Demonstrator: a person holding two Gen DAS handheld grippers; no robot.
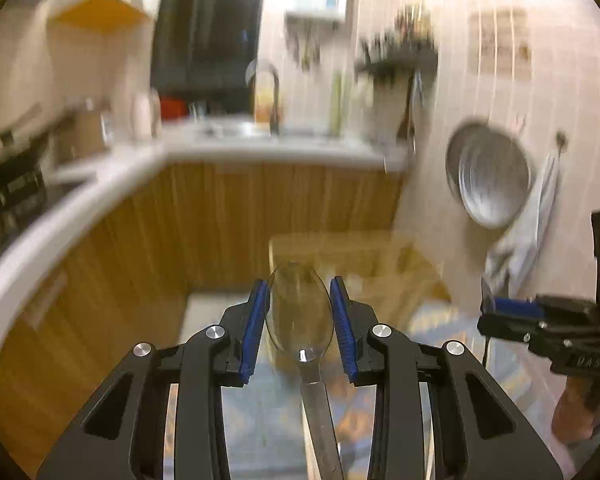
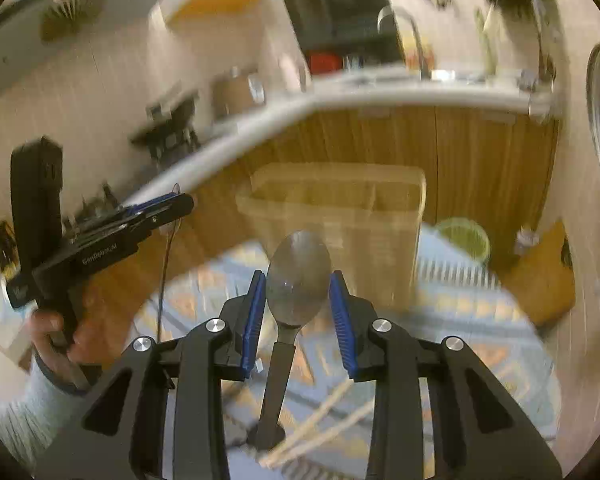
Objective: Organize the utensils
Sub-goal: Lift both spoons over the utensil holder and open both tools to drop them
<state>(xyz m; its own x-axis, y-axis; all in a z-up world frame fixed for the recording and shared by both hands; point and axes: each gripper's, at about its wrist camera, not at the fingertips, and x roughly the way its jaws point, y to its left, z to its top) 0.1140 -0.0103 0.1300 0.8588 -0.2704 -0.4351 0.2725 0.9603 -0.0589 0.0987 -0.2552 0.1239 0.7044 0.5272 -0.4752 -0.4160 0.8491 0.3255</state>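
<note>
While both hover above the rug, left claw (image 1: 300,312) clamps clear spoon (image 1: 299,310), right claw (image 2: 298,308) clamps metal spoon (image 2: 298,276), organizer (image 2: 336,208) rim ahead.

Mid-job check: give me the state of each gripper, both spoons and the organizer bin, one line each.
Left gripper: shut on clear plastic spoon.
Clear plastic spoon: bowl up between the pads, held aloft.
Right gripper: shut on metal spoon.
Metal spoon: bowl up, dark handle down, held aloft.
Organizer bin: upright, translucent, open-topped; contents blurred.
</note>
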